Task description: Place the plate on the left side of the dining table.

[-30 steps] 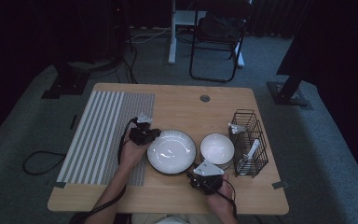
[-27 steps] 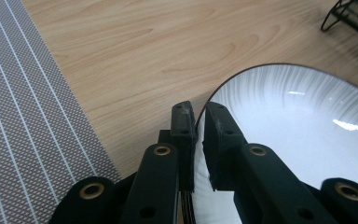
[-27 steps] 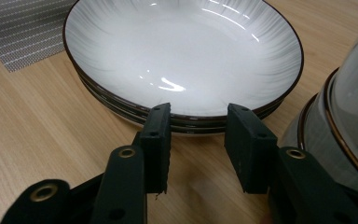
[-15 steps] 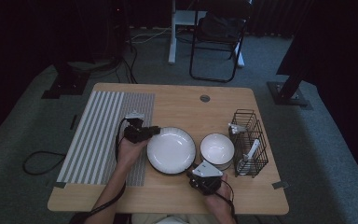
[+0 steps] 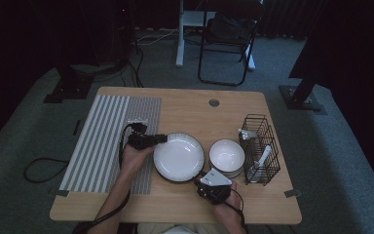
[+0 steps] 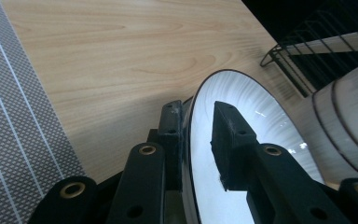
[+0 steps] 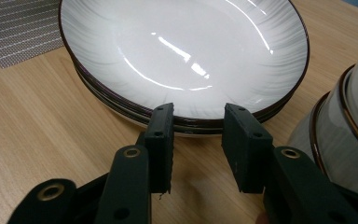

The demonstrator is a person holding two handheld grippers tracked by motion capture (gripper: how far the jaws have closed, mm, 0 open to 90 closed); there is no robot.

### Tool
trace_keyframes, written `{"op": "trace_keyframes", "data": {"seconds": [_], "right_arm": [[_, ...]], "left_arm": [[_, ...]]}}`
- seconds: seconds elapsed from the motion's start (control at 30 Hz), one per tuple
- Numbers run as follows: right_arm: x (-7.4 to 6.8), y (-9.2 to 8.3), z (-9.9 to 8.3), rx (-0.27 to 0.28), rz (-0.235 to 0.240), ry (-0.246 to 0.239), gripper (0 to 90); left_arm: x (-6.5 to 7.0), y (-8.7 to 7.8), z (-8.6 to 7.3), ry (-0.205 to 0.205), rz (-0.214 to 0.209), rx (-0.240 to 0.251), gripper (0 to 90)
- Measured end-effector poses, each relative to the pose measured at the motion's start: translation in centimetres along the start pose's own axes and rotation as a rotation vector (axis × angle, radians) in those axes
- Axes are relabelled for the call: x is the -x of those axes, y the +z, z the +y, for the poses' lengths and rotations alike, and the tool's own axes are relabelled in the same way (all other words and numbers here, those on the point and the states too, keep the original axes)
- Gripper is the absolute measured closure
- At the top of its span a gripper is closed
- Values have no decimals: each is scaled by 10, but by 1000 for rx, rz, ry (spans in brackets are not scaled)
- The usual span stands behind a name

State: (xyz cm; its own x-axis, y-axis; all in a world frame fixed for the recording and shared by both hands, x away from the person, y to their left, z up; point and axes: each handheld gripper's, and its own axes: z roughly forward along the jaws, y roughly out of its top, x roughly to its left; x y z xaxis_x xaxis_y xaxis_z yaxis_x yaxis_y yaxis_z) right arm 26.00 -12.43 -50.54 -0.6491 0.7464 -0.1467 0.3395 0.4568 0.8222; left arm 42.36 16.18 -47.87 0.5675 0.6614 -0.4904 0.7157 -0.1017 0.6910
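Note:
A stack of white plates with dark rims (image 5: pixel 179 157) (image 7: pixel 182 46) lies mid-table. A white bowl (image 5: pixel 227 156) (image 7: pixel 345 135) stands just right of it. My left gripper (image 5: pixel 161 139) (image 6: pixel 198 109) reaches in from the left and straddles the top plate's rim (image 6: pixel 261 121). Its jaws have just been opening: one jaw sits outside the rim, and the other, over the plate's inside, stands apart from the rim. My right gripper (image 5: pixel 200 181) (image 7: pixel 198 112) is low at the stack's near edge, open, with only bare table between its jaws.
A black wire rack (image 5: pixel 260 148) (image 6: pixel 317 51) holding pale utensils stands at the right of the table. A grey striped mat (image 5: pixel 107 141) (image 6: pixel 14 116) covers the left part. A chair (image 5: pixel 226 44) stands on the floor beyond the table's far edge.
The left hand has drawn slightly left at the plate's edge. The right hand and the dishes have stayed where they were.

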Motion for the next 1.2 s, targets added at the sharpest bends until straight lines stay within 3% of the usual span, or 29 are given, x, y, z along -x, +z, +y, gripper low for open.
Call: {"op": "trace_keyframes", "data": {"seconds": [0.17, 0.4, 0.6, 0.67, 0.93, 1.2], "right_arm": [[0, 0, -1, 6, 2, 1, 635], [0, 0, -1, 11, -9, 4, 636], [0, 0, -1, 8, -24, 4, 642], [0, 0, -1, 9, -28, 0, 643], [0, 0, 0, 12, -25, 1, 643], [-1, 0, -1, 11, -30, -1, 612]], "left_arm": [[7, 1, 2, 59, 61, -35, 749], [1, -3, 6, 39, 31, -103, 751], [-9, -5, 7, -12, -43, -152, 751], [-8, 0, 3, 2, -14, -178, 755], [-9, 1, 0, 1, 9, -140, 840], [-6, 1, -1, -11, 11, -101, 851]]}}
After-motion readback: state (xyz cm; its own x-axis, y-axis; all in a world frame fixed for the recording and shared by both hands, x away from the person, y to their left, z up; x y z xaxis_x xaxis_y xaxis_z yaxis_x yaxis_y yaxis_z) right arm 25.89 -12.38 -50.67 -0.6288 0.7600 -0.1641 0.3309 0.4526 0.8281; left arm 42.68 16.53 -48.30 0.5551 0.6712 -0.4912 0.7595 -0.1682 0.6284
